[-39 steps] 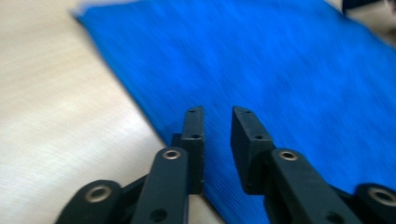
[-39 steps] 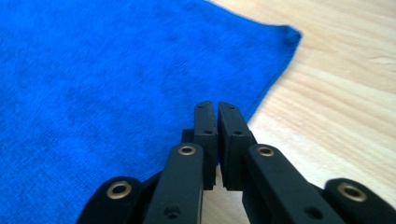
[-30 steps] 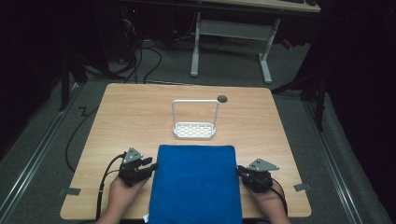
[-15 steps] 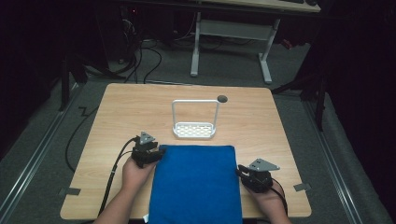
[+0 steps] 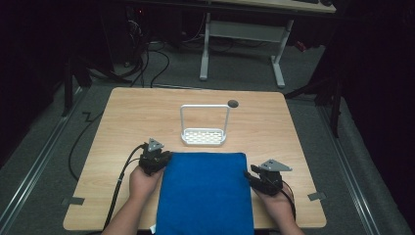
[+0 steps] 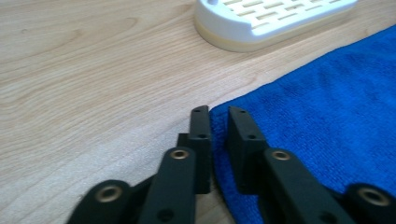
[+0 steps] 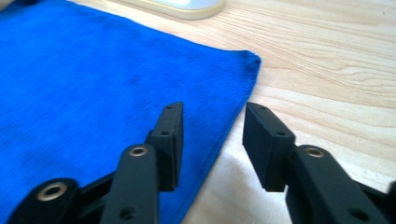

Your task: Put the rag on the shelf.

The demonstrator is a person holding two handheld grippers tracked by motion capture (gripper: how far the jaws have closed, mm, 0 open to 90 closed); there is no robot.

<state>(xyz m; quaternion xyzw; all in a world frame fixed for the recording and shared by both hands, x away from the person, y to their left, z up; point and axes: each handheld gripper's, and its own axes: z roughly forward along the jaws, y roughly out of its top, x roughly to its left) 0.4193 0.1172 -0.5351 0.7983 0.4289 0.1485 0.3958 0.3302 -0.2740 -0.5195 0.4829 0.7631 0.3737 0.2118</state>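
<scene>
Left claw now forward, pinching fuzzy blue towel edge; right claw spread.

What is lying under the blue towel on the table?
The blue towel lies flat on the wooden table, with bare wood around its edges. Whether anything else sits beneath it cannot be seen, because the cloth covers that area.
</scene>
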